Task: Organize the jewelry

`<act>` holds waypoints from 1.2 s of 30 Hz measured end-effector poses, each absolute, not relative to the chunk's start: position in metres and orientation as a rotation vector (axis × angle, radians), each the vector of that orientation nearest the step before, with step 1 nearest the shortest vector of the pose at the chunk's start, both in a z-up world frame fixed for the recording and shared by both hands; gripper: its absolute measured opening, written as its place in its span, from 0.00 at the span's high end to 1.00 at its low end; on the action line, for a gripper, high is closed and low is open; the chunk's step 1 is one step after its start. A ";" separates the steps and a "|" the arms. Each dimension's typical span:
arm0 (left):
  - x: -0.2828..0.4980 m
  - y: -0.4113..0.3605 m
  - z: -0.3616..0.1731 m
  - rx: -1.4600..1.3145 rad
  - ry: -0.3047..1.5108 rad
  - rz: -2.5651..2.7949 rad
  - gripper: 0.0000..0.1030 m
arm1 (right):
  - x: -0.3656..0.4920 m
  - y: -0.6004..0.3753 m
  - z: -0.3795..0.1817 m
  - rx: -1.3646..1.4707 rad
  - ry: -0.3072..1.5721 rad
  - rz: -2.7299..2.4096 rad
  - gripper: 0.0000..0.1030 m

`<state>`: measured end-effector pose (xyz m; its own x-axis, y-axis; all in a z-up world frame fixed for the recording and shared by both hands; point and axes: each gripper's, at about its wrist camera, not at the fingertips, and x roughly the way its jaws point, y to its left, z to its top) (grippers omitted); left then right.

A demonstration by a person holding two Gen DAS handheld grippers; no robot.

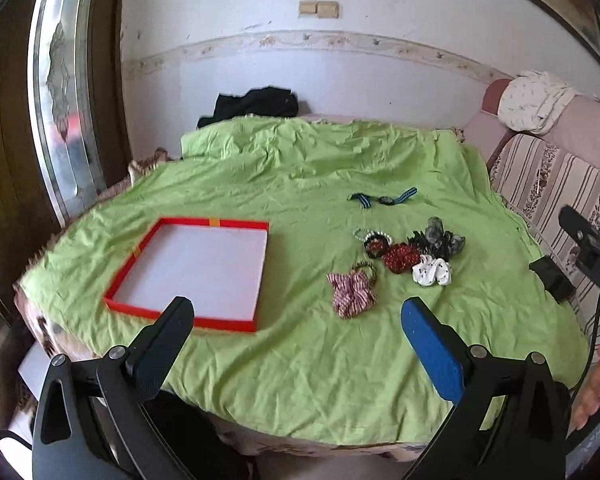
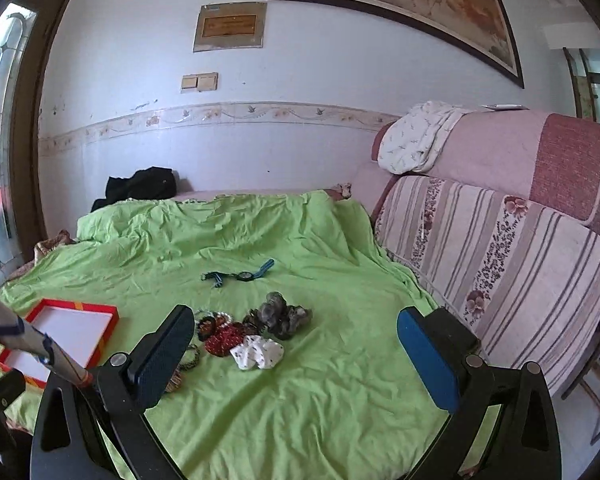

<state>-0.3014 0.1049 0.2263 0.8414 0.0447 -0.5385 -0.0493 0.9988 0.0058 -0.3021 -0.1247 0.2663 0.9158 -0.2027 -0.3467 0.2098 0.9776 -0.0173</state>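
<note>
Hovering claws: left claw (image 1: 296,320) and right claw (image 2: 294,330) both gape wide, holding nothing, above the green sheet (image 1: 300,380).
Pile: red scrunchie (image 1: 401,258), white dotted scrunchie (image 1: 432,272), grey scrunchie (image 1: 440,240) and beaded bracelets (image 1: 374,240) touch one another; a pinch could drag neighbours along.
Striped scrunchie (image 1: 352,292): lies nearest the red tray (image 1: 140,248), slightly apart from the pile.
Watch (image 1: 384,199): sits farther back, alone.
Sheet: wrinkled and loose; fingertips may snag cloth with an item.
Tray: empty, shallow rim, so pieces could land outside.

Left claw (image 1: 296,320): black frame, silver screws, blue pad. Right claw (image 2: 292,330): same build.
</note>
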 end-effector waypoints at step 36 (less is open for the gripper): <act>-0.115 0.098 0.091 -0.171 0.967 -0.196 0.29 | -0.154 -0.199 0.092 0.367 0.830 0.111 0.23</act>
<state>-0.1153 0.0978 0.0905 0.5523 -0.2412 -0.7980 0.0893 0.9688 -0.2311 -0.1537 -0.1992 0.0922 0.6731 0.2383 -0.7001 0.0459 0.9314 0.3612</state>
